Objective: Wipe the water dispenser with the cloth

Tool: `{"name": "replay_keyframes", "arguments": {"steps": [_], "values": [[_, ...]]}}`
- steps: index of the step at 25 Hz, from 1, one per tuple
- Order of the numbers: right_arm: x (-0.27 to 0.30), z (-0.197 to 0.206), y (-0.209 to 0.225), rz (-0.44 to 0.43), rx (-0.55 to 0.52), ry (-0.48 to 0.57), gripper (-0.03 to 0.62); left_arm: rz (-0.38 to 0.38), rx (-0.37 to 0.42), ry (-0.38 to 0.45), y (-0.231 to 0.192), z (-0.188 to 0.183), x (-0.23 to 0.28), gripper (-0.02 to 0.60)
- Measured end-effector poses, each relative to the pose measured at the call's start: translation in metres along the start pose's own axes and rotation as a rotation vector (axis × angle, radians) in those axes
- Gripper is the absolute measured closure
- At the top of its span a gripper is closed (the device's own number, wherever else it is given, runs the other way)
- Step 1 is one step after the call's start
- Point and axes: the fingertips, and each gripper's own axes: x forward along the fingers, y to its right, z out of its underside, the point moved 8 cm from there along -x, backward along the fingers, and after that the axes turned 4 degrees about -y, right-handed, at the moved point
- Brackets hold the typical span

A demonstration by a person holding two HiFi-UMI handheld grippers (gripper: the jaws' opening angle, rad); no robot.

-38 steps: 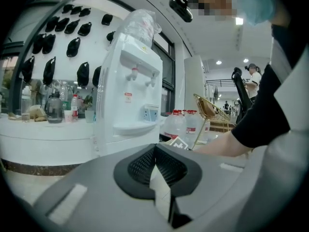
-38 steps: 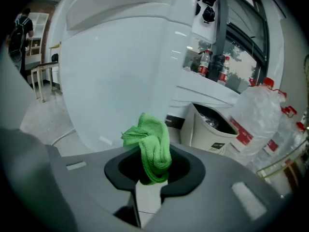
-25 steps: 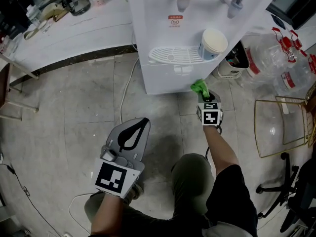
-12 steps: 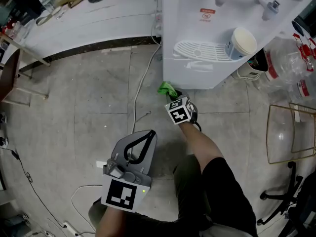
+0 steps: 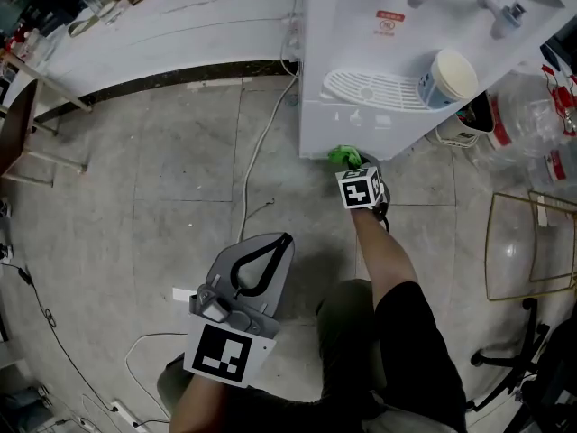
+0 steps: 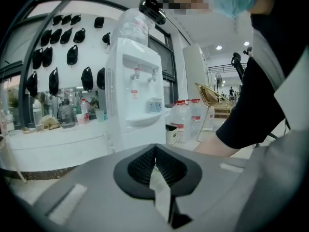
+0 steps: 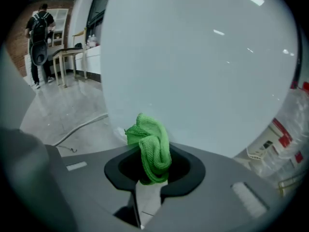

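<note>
Head view: my right gripper clamps a bunched green cloth at the base of the white water dispenser, over grey concrete floor; my left gripper hangs closed, empty.

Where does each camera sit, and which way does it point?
Head view: on the head, looking down at the water dispenser; both arms, left gripper, right gripper show.
Left gripper view: on the left gripper, facing the dispenser's front over closed, empty jaws; right arm shows.
Right gripper view: on the right gripper, facing the dispenser closely; jaws clamp the green cloth.
Shared: head and right gripper views show that cloth.
</note>
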Motion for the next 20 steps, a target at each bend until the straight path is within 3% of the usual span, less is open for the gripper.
{"name": "replay_keyframes", "arguments": {"steps": [7, 13, 17, 20], "values": [[-0.016, 0.035, 0.101, 0.156, 0.130, -0.044, 0.503, 0.038, 0.022, -0.034, 0.009, 0.002, 0.012, 0.578], [-0.029, 0.061, 0.149, 0.291, 0.266, -0.048, 0.503, 0.042, 0.022, -0.020, 0.013, -0.002, 0.015, 0.578], [-0.035, 0.074, 0.145, 0.291, 0.323, -0.023, 0.503, 0.030, 0.019, 0.007, 0.011, -0.007, 0.016, 0.579], [-0.045, 0.080, 0.123, 0.226, 0.368, 0.038, 0.503, 0.013, 0.016, 0.033, 0.004, -0.011, 0.015, 0.578]]}}
